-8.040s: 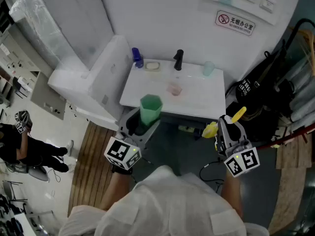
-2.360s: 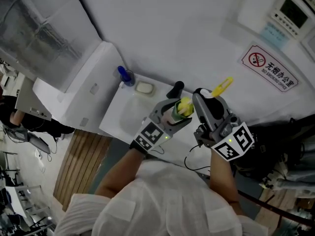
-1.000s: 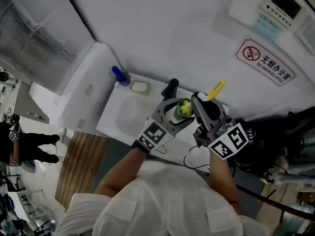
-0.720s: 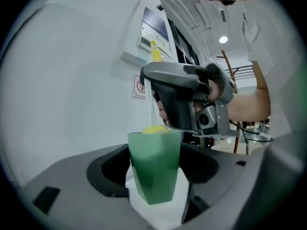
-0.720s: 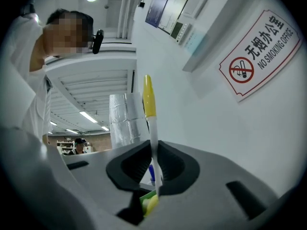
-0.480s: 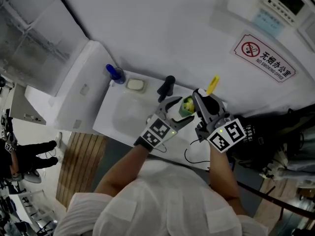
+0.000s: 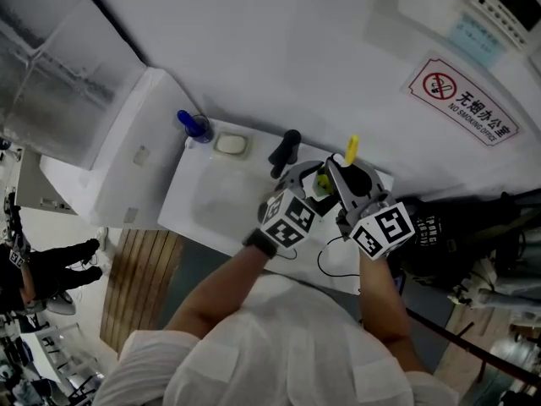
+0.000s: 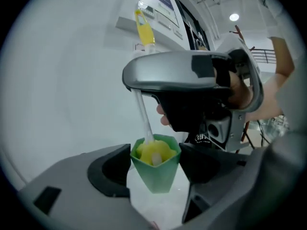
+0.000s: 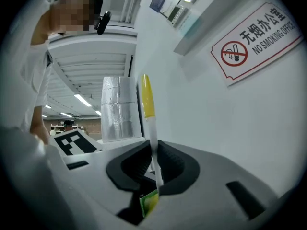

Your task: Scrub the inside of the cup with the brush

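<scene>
A person wears a white short-sleeved shirt (image 7: 279, 345), creased across the shoulders, with the arms bare below the sleeves. A dark band (image 7: 257, 242) wraps the left wrist. The left tool (image 7: 311, 180) has a smooth grey plastic shell and two broad jaws, each lined with a black recessed pad. It carries the left marker cube (image 7: 287, 218), white with black square patterns. The right tool (image 7: 342, 176) matches it, with rounded silver-grey casing over a black grip, and bears the right marker cube (image 7: 379, 229). A thin black cable (image 7: 323, 265) loops beneath the right tool.
</scene>
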Motion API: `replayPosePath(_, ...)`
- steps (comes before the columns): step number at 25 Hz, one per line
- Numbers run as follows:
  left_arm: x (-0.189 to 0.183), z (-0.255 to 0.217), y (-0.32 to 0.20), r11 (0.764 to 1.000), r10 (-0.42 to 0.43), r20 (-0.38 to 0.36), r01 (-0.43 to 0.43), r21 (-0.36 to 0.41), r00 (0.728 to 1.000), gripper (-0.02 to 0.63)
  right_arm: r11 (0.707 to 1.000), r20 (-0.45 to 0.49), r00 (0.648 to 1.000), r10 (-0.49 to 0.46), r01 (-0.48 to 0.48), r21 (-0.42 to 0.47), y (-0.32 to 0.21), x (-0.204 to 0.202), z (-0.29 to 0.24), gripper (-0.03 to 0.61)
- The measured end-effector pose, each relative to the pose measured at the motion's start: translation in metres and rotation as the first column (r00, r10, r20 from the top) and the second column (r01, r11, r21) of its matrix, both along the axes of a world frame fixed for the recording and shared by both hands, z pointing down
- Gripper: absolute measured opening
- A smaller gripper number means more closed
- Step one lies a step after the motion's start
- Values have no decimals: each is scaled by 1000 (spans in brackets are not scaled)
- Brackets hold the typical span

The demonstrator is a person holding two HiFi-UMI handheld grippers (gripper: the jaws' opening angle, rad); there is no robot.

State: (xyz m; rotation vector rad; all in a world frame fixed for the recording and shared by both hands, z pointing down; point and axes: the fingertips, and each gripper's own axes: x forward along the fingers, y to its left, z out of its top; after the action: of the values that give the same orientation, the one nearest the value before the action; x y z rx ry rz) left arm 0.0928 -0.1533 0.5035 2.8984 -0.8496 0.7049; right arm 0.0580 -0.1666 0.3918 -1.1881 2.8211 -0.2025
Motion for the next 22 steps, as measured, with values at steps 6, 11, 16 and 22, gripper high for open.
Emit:
replayPosePath(6,5,27,-11,999,5,71,-2,-44,997,302,1000,-14,1000,5,-5,-9,-12,7,7,40)
replayPosePath(11,10,48,-22,999,-8,57,10,-37,998,301,999,-10,999,33,-32,28,-23,21,-12,40)
replayPosePath(16,12,63,-40,999,-38,15,38,1,999,301,993,14,996,87,-88,79,-26,44,-39,40)
replayPosePath(22,17,89,-61,995,-99,-51,99,-19,994,299,988,-4,991,137,-136,75,-27,61,-39,40)
